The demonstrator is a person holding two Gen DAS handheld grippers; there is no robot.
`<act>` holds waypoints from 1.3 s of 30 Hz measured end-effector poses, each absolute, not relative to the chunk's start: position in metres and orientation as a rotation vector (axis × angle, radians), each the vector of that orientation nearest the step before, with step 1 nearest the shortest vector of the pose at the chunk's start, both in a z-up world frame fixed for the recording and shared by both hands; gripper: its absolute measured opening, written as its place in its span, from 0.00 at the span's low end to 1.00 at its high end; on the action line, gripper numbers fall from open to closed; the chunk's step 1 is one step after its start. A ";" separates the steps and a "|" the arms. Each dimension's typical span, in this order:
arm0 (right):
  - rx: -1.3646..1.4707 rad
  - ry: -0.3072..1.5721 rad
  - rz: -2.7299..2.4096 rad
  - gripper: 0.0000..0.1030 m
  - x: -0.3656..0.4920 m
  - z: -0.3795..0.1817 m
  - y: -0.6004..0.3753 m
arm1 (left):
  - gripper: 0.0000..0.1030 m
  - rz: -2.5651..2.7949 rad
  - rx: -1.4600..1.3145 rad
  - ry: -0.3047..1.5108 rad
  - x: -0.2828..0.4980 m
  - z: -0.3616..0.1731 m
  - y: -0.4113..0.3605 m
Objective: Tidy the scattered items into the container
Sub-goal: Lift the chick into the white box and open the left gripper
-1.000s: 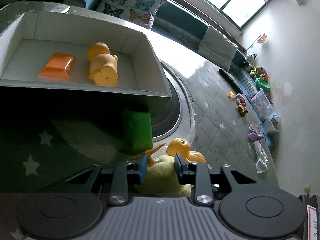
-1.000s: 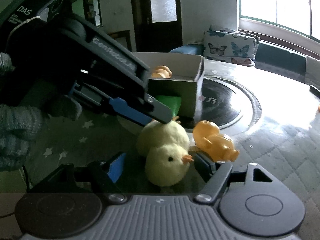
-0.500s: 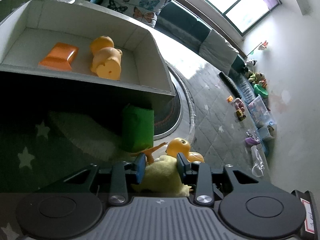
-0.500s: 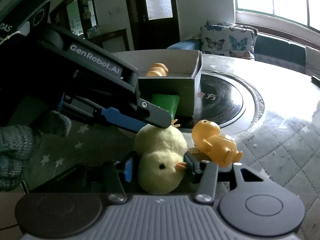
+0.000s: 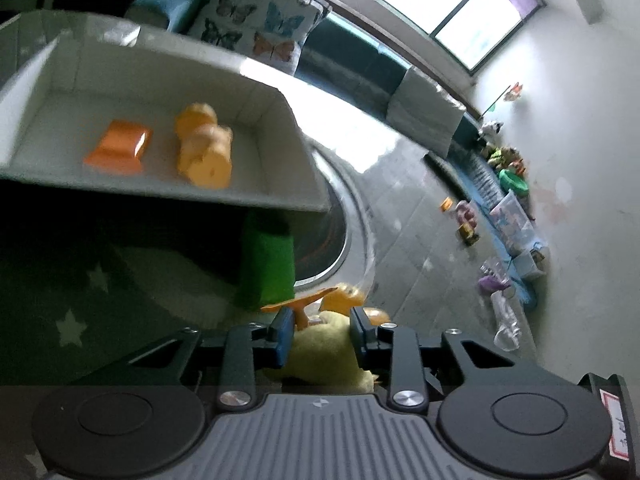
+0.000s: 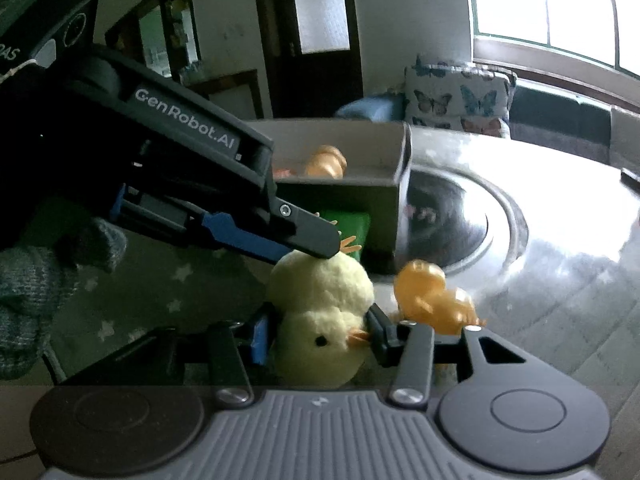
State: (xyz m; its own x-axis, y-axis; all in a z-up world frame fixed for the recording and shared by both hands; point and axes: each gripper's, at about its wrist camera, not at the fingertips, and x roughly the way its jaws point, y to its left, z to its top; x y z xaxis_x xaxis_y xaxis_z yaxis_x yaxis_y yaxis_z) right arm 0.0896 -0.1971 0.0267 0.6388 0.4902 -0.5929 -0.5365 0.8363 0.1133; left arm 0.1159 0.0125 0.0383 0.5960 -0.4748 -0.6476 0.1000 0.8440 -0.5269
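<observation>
Both my claws clamp the yellow plush chick (image 6: 320,320), right gripper (image 6: 316,340) on its head, left gripper (image 5: 318,334) on its body, so I fear uneven lifting could tear it loose onto the orange duck (image 6: 432,296) short of the white box (image 5: 280,184).

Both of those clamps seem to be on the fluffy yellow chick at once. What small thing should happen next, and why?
Probably lift the plush chick slightly. The right hand-held gripper squeezes its head, and the left hand-held gripper is closed on its body, so it looks held. It sits lower than the rim of the cardboard box, which already holds an orange duck.
</observation>
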 end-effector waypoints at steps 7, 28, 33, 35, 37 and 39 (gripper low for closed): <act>-0.066 0.550 0.576 0.46 0.115 0.059 -0.185 | 0.32 -0.344 -0.439 0.749 0.135 0.077 0.022; -0.032 0.569 0.479 0.46 0.231 0.043 -0.137 | 0.30 -0.336 -0.454 0.753 0.255 0.053 0.051; -0.052 0.583 0.467 0.48 0.237 0.035 -0.135 | 0.30 -0.330 -0.452 0.761 0.254 0.046 0.053; -0.059 0.588 0.462 0.48 0.239 0.032 -0.134 | 0.30 -0.327 -0.447 0.754 0.251 0.048 0.053; -0.066 0.579 0.461 0.50 0.236 0.033 -0.136 | 0.30 -0.324 -0.442 0.745 0.248 0.051 0.053; -0.065 0.568 0.466 0.55 0.234 0.036 -0.138 | 0.30 -0.323 -0.437 0.736 0.244 0.054 0.053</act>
State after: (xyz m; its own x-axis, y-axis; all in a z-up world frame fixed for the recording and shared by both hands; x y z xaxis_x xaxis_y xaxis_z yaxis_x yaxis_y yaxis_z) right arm 0.2337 -0.1381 0.0365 0.7417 0.4076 -0.5327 -0.4429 0.8940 0.0673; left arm 0.2445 0.0531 0.0539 0.6991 -0.4295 -0.5716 0.1300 0.8625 -0.4890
